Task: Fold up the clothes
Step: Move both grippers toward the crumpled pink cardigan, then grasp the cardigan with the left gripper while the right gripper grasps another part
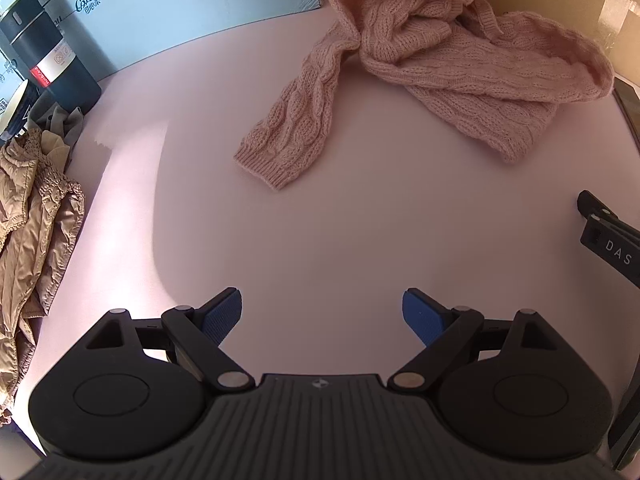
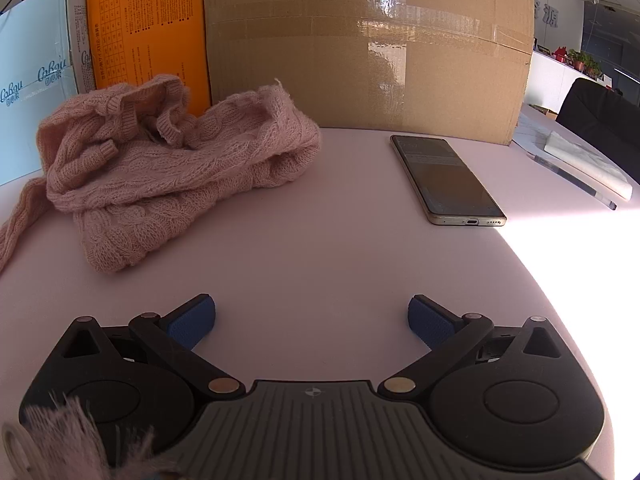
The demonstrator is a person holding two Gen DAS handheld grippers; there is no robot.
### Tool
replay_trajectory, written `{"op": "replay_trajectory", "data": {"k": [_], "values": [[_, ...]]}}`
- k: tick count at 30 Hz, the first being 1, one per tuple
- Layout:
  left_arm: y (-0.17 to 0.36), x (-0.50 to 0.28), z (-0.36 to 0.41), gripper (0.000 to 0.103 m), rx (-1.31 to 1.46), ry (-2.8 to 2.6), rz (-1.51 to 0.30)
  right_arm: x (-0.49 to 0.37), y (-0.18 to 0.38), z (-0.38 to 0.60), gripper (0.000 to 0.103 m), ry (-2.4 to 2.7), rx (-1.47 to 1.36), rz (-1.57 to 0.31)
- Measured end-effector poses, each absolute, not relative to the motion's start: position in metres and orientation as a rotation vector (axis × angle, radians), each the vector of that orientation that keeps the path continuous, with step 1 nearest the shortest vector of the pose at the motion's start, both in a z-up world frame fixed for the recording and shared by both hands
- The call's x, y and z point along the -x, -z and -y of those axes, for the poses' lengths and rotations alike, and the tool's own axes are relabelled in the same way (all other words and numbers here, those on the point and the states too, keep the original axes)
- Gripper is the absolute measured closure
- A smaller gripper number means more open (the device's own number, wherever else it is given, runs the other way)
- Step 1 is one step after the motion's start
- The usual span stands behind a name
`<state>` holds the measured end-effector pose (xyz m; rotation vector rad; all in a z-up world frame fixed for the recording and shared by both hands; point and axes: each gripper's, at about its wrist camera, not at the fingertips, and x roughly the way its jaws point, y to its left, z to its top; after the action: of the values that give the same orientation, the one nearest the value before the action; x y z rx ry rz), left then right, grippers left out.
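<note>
Sweater: crumpled pink cable-knit sweater [image 1: 448, 60] heaped at the far side of the pale pink tabletop [image 1: 320, 232], unfolded, one sleeve [image 1: 292, 116] trailing toward the near left, ribbed cuff nearest.
Left gripper: black two-finger gripper with blue pads [image 1: 322, 314], jaws spread wide, nothing between them, over bare tabletop; sweater ahead and slightly right, well apart, cuff the closest part.
Right gripper: matching black gripper [image 2: 312, 318], jaws likewise wide apart and empty; in its own view sweater far and to the left [image 2: 168, 172], not touching; tip visible at the right edge of the left view [image 1: 608, 236].
Phone: dark-screened gold-edged smartphone [image 2: 446, 178] flat on the tabletop, far right of the right gripper, apart from the sweater.
Boxes: brown taped cardboard box [image 2: 368, 48], orange printed box [image 2: 148, 28] and light blue carton [image 1: 180, 4] along the far edge, behind the sweater.
Left edge: tan crinkled garment [image 1: 28, 232] hanging over the side; dark cylindrical flask [image 1: 48, 48] beyond it.
Near corner: pink fuzzy fibres [image 2: 68, 440] at the lower left of the right view, source unclear.
</note>
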<state>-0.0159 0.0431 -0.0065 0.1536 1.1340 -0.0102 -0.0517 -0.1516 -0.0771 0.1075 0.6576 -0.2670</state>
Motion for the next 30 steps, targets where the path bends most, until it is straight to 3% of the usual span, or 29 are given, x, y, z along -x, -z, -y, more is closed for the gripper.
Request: {"op": "replay_trajectory", "data": {"k": [12, 18, 30], "values": [[0.005, 0.038, -0.078, 0.016, -0.084, -0.047, -1.123, 0.051, 0.076, 0.151, 0.0, 0.271, -0.106, -0.66], [-0.007, 0.031, -0.087, 0.016, -0.078, -0.078, -1.087, 0.035, 0.05, 0.146, 0.0, 0.175, -0.033, -0.717], [-0.084, -0.023, -0.074, 0.013, -0.131, -0.033, -0.822, -0.031, -0.157, 0.204, 0.0, -0.107, -0.14, -0.388]]}}
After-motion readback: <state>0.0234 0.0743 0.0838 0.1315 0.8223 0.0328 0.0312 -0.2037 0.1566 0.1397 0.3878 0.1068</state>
